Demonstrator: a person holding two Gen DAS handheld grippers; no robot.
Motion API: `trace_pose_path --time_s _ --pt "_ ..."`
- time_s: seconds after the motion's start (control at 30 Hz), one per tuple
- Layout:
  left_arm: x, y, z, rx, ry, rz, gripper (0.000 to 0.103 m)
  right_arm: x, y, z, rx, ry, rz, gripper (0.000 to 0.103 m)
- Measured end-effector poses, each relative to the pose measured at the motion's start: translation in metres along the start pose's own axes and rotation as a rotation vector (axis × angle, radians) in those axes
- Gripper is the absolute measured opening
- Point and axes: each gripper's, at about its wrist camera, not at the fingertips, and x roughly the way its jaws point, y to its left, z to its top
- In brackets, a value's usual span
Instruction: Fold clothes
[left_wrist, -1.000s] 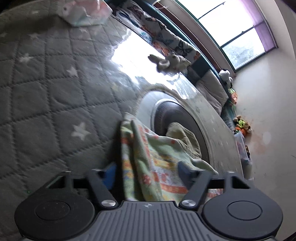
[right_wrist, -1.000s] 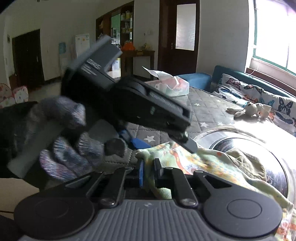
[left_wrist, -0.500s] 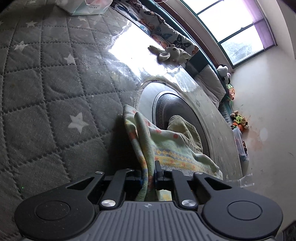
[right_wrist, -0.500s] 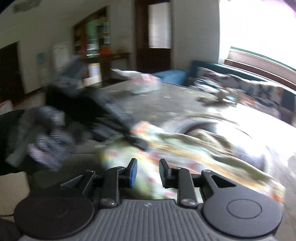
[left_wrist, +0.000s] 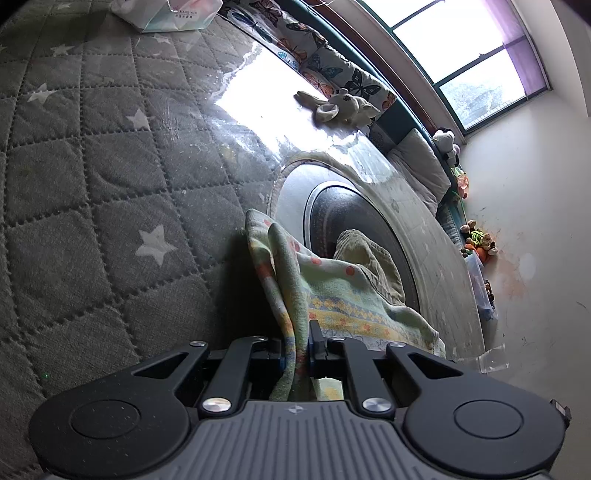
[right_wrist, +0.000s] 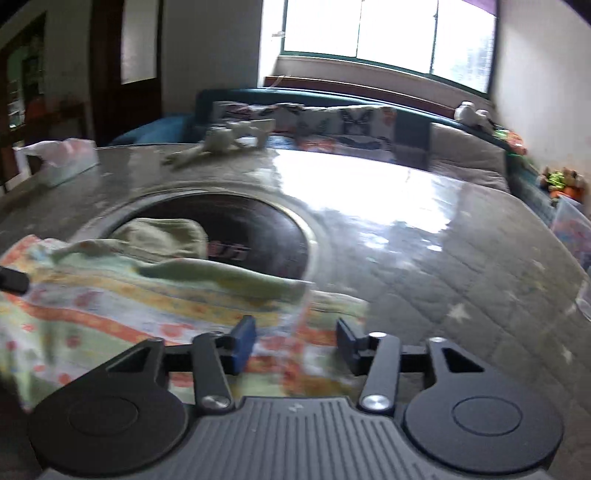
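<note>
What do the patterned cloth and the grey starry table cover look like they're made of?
The patterned cloth looks like soft, matte woven cotton: it drapes and folds loosely. The table cover seems quilted fabric with stitched diamonds, under a clear, glossy sheet, probably plastic, that mirrors the window.

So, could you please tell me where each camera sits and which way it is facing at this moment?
Left wrist: on the left gripper, looking down across the quilted table cover toward the window; its jaws are shut on the patterned garment.
Right wrist: on the right gripper, facing the window over the same garment; its jaws have just been opening, pressing on nothing.
Shared: garment, dark round inset, plush rabbit.
</note>
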Motion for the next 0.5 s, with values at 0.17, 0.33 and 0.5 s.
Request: trace_pose_path --time_s 0.17,0.33,0.5 --pt "0.001 -0.001 -0.001 0.012 -0.007 0.005 0.012 0.004 -0.010 -0.005 0.042 0.006 0.000 0.059" --pt "0.001 -0.005 -0.002 0.039 -0.011 0.016 0.012 0.005 -0.015 -0.004 0.098 0.018 0.034 0.056" --pt "0.001 -0.007 -0.003 0.070 -0.016 0.025 0.012 0.000 -0.013 -0.002 0.111 0.021 0.072 0.025"
